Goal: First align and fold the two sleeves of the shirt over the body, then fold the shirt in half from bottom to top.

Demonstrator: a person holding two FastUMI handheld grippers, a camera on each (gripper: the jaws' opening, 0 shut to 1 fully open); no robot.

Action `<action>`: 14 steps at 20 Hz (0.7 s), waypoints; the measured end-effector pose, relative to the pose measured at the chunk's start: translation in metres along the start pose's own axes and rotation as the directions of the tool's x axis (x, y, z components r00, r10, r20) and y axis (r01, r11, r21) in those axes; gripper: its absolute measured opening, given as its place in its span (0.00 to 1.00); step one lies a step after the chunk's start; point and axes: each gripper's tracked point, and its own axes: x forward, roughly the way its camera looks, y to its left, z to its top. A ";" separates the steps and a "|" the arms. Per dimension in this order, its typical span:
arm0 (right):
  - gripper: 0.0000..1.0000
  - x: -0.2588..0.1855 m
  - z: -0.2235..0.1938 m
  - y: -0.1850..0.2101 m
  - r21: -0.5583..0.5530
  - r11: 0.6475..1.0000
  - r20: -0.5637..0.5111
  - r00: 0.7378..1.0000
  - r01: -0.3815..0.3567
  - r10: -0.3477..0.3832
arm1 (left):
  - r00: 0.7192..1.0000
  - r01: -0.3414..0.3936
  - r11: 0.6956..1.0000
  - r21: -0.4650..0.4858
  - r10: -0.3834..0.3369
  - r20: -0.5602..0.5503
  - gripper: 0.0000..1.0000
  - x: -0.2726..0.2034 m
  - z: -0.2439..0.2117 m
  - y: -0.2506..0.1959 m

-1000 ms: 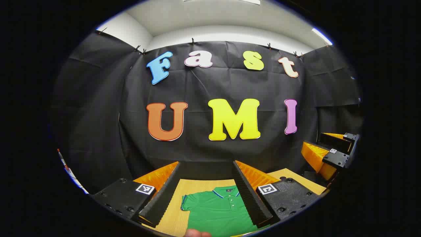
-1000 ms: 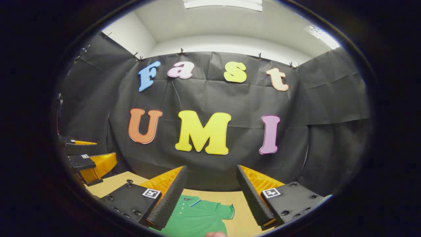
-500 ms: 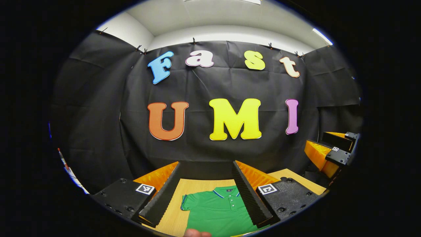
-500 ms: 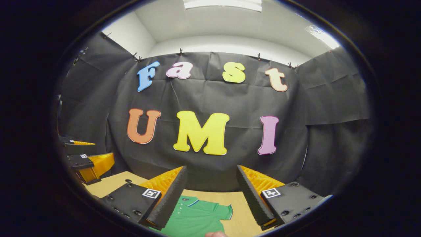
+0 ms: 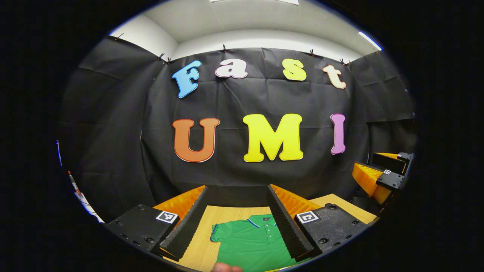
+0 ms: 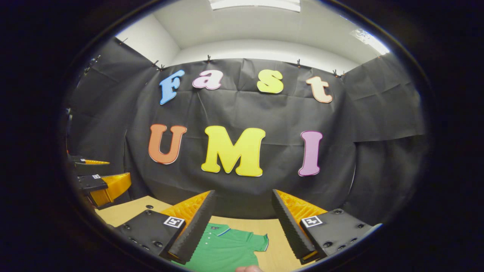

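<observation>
1. The green polo shirt [image 5: 251, 243] lies flat and face up on the light wooden bench [image 5: 200, 249], its collar toward the far edge; in the left gripper view one short sleeve [image 5: 216, 233] is spread out to the left; in the right gripper view the other sleeve [image 6: 260, 241] is spread out to the right; neither sleeve is folded over the body.
2. The left hand-held gripper [image 5: 237, 192] hangs above the bench with its fingers wide apart and nothing between them; the shirt's collar and placket show in the gap, lower and farther off.
3. The right hand-held gripper [image 6: 243, 196] also has its fingers wide apart and empty, above the shirt's right half.
4. Each hand-held gripper shows at the side of the other's view: the right one at the right edge of the left gripper view [image 5: 380, 175], the left one at the left edge of the right gripper view [image 6: 100, 185]; both are well apart from the shirt.
5. A fingertip [image 5: 226, 268] shows at the bottom edge of the left gripper view; another [image 6: 247, 268] at the bottom edge of the right gripper view.
6. Black cloth [image 5: 113, 124] walls the booth behind the bench, below a white ceiling [image 6: 264, 26].
</observation>
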 end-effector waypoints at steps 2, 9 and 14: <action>0.96 0.000 -0.004 -0.001 -0.003 1.000 -0.010 1.000 -0.007 0.007 | 1.000 0.002 1.000 -0.006 -0.002 -0.015 0.98 0.000 -0.006 -0.002; 0.94 0.006 -0.028 -0.016 -0.012 0.999 -0.099 0.995 -0.035 0.034 | 0.998 0.018 1.000 0.016 -0.017 -0.053 0.98 0.000 -0.024 -0.009; 0.96 0.010 -0.074 -0.040 0.015 0.999 -0.226 0.973 -0.032 0.035 | 0.991 0.051 0.999 0.003 -0.051 -0.125 0.98 -0.003 -0.051 -0.021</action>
